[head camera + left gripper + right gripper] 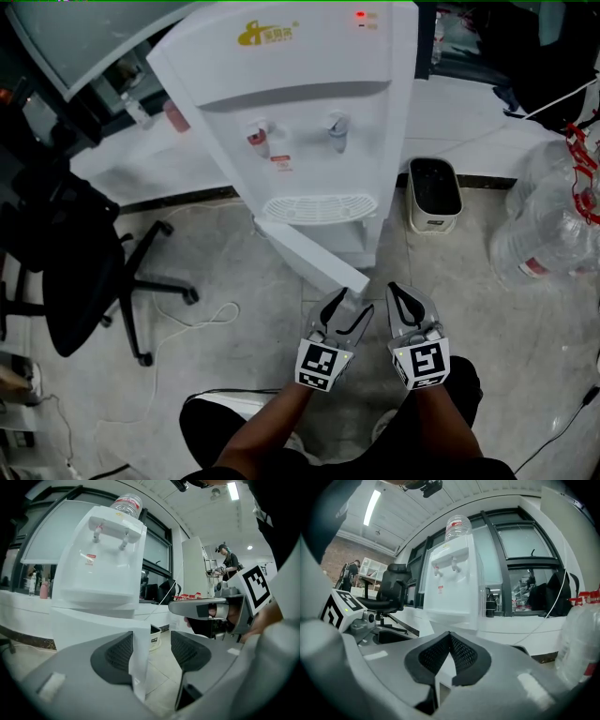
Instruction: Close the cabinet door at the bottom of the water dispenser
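At the foot of the dispenser (300, 94), in the head view, the door (309, 253) stands swung out toward the near side, hinged at the left, its free edge reaching the left gripper (349, 309). The right gripper (401, 302) sits just beside it, to the right, off the door. Bare floor (450, 272) lies between the door's edge and the cabinet front. A chair (66, 272) stands well apart to the left with a cable (202, 319) looped on the tiles, a bin (434, 211) sits against the far wall just right of the dispenser, and clear jugs (548, 225) crowd the right edge. From the left gripper view, the left gripper (152, 648) has its jaws spread wide; the door's (139, 667) thin white edge stands upright between them, close against the left pad (115, 653), with a clear gap to the right pad (187, 651). Beyond rise the dispenser (101, 550) and the bin (153, 634), and the right gripper (220, 611) hangs to the right. From the right gripper view, the right gripper (450, 641) has its jaw tips pressed together with nothing between them, pointing at the dispenser (452, 588). The chair (391, 590) is on the left, a jug (581, 634) is at the right edge, and the left gripper's cube (340, 611) shows at near left.
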The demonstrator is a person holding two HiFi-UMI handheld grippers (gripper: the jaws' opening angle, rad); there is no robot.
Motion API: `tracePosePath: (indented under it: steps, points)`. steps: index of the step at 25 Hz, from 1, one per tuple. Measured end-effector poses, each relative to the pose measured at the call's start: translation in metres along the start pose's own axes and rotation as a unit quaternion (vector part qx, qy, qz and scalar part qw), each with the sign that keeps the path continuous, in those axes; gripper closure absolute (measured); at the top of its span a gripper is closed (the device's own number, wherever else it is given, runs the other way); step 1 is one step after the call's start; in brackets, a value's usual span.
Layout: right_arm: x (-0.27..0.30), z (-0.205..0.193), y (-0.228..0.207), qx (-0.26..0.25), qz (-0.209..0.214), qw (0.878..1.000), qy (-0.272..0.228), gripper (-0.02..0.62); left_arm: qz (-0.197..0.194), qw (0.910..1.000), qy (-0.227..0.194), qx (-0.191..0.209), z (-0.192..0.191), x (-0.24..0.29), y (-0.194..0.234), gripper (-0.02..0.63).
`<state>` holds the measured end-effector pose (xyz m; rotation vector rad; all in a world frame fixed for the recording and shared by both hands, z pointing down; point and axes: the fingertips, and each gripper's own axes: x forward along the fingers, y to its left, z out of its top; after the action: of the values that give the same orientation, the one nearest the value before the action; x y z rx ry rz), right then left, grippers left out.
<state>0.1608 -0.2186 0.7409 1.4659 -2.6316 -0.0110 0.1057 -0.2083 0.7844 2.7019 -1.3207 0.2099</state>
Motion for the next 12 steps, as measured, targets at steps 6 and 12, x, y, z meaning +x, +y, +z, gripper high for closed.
tracePosePath:
  steps: [6,12]
  points:
    - [0.0,-0.004,-0.011,-0.002,-0.006,1.0,0.005,0.592,-0.01,0.9999,-0.01,0.002,0.006,0.026,0.001,0.345]
    - [-0.001,-0.009,-0.026,0.011,-0.016,1.0,0.007,0.592,-0.015,0.9997,-0.011,0.015,0.013,0.054,0.005,0.345]
